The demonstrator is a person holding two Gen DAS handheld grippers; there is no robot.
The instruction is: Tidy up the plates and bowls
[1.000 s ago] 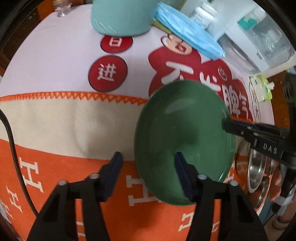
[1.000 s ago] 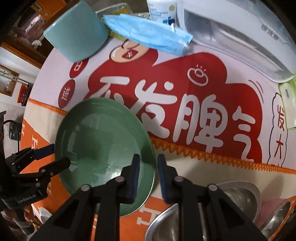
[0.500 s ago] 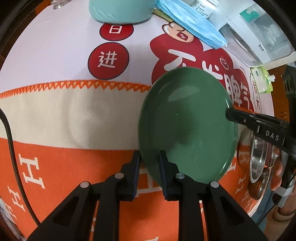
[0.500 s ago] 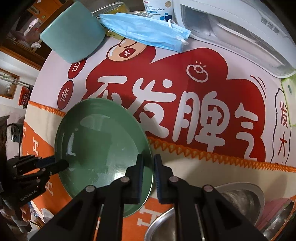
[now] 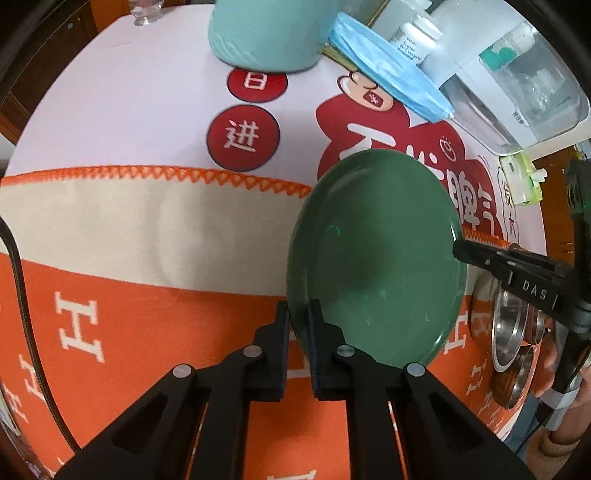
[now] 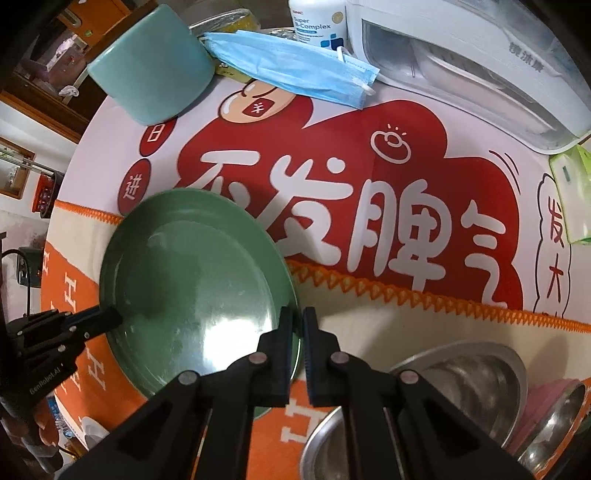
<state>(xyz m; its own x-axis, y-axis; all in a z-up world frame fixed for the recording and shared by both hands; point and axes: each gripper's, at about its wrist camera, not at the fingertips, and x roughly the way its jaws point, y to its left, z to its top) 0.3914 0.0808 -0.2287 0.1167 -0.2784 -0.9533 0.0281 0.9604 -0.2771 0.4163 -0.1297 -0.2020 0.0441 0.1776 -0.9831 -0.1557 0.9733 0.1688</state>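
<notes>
A green plate [image 5: 376,258] is held above the orange and cream cloth [image 5: 129,236]. My left gripper [image 5: 300,314] is shut on its near left rim. My right gripper [image 6: 299,321] is shut on the plate's [image 6: 195,288] right rim; it shows in the left wrist view as a black arm [image 5: 517,269] at the plate's right edge. Steel bowls [image 6: 461,376] and a pink bowl [image 6: 554,395] sit at the lower right of the right wrist view.
A teal cup [image 6: 151,70] stands upside down at the back left. A blue face mask [image 6: 295,66], a pill bottle [image 6: 319,22], a white plastic appliance [image 6: 469,62] and a tissue pack [image 6: 572,195] line the back and right of the table.
My left gripper went from open beside the plate to shut on its left rim. My right gripper closed tighter on the right rim.
</notes>
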